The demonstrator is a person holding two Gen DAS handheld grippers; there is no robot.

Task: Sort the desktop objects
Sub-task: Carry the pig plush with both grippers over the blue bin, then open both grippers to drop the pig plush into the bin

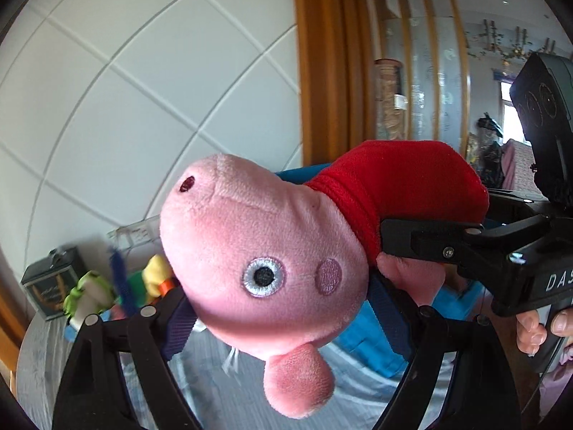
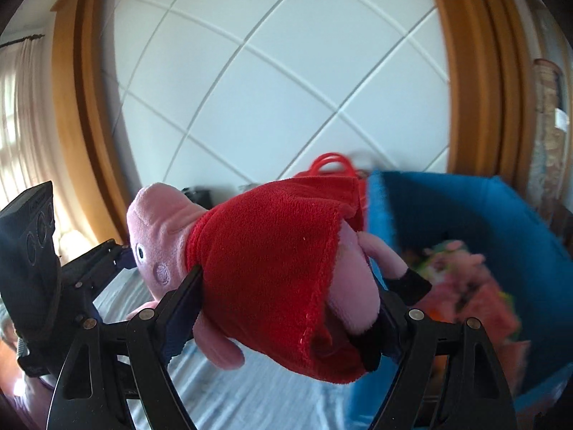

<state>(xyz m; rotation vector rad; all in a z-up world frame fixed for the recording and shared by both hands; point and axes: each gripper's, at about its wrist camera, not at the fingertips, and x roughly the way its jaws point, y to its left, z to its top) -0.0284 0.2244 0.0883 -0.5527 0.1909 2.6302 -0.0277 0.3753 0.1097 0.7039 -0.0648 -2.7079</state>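
Being carried above the grey-covered table [image 2: 250, 394], the pink pig plush [image 1: 272, 261] is being gripped at both ends: its head is being pinched by the left gripper [image 1: 286, 319] and its red-dressed body by the right gripper [image 2: 286, 317]. Judging by this shared grip, sagging is being prevented while the toy is being brought beside the blue bin [image 2: 483, 215], likely its destination.

White padded wall panel [image 1: 143, 89] with diagonal grooves behind everything, framed by orange-brown wood trim [image 2: 476, 71]. Cream curtains [image 2: 21, 114] glowing far left. Dark tin box [image 1: 53, 281] far left on the grey-blue cloth [image 2: 250, 387]. Frosted glass screen with wooden slats [image 1: 426, 71] far right.
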